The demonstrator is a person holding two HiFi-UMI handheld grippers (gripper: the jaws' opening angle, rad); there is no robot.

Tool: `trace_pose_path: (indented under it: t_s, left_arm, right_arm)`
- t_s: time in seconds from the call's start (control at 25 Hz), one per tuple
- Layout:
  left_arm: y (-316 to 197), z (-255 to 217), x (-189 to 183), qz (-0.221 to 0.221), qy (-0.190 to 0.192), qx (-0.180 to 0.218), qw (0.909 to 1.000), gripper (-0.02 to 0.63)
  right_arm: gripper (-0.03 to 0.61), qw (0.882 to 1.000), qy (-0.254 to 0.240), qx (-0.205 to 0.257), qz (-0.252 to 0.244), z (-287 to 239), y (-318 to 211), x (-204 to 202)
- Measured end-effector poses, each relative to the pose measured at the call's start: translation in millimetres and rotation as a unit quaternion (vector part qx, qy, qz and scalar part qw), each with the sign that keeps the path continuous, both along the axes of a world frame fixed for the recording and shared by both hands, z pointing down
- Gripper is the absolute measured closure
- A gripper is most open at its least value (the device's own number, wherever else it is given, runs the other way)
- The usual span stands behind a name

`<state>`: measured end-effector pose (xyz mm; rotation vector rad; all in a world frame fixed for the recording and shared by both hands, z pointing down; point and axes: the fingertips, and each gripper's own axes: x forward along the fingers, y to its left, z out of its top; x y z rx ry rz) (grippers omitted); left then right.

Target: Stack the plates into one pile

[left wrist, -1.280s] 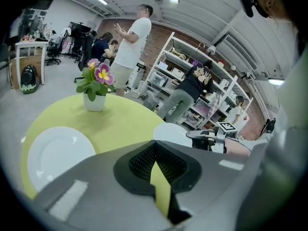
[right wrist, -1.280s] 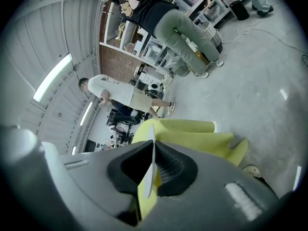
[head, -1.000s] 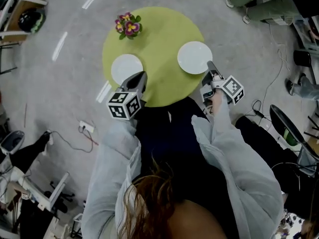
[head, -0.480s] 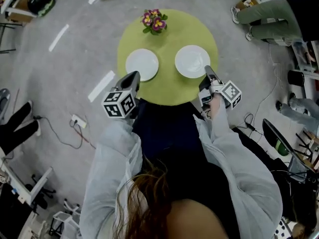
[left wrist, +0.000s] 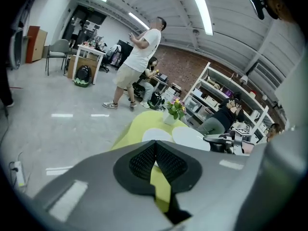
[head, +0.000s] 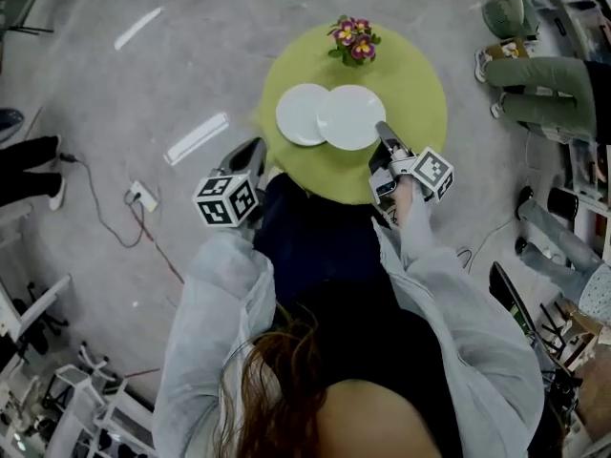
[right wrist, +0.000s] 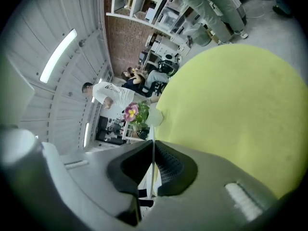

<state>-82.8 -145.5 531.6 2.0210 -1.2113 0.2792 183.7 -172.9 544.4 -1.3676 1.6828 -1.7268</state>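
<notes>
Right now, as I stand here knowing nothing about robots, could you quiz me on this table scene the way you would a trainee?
1. True or false: the right plate partly overlaps the left plate on the green table.
2. What stands at the table's far edge? A) a flower pot B) a cup C) a bottle
3. Fill in: the ___ gripper is clamped on the right plate's near rim.

Key: 1 true. 2 A. 3 right: the right gripper is shut on the rim, while the left gripper is shut and empty, beside the table.
</notes>
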Motion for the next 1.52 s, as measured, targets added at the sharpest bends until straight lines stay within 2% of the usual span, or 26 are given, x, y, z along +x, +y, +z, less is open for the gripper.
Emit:
trace_pose_path:
  t_s: [0.28, 0.44, 0.76, 1.0, 1.36, 1.44, 1.48, 1.52]
  left_arm:
    - [28.0, 2.9, -41.0, -0.072, 0.000, -0.007, 0.9974, 0.601]
    - [47.9, 6.6, -63.2, -0.107, 0.002, -0.016, 0.9942, 0.601]
    - [79.3, 19.5, -90.9, -0.148, 0.006, -0.032, 0.9885, 0.601]
    - [77.1, 25.2, -94.4, -0.150, 0.019, -0.035, 0.9879, 0.601]
    - [65.7, 25.4, -95.6, -0.130, 0.025, -0.033, 0.9906, 0.601]
    - [65.8, 26.2, -98.0, -0.127, 0.022, -0.034, 0.9911, 0.601]
    - [65.8, 26.7, -99.4, -0.125, 0.021, -0.034, 0.9913, 0.601]
    - [65.6, 27.3, -100.5, -0.124, 0.019, -0.035, 0.9915, 0.601]
  right_arm:
    - [0.563, 0.996, 0.004, -0.011, -0.088, 9.2, -14.9, -55.6]
    - [0.562, 0.993, 0.011, -0.020, -0.115, 18.5, -18.6, -78.7]
    - [0.563, 0.993, 0.026, -0.036, -0.110, 35.8, -25.9, -91.0]
    - [0.541, 0.990, 0.072, -0.056, -0.105, 44.3, -31.7, -90.8]
    - [0.411, 0.986, 0.114, -0.069, -0.104, 48.2, -38.3, -92.8]
    - [0.355, 0.984, 0.121, -0.067, -0.112, 47.5, -40.1, -95.4]
    - [0.305, 0.983, 0.124, -0.066, -0.117, 47.0, -40.6, -97.4]
    - [0.291, 0.982, 0.127, -0.065, -0.122, 46.4, -41.1, -99.2]
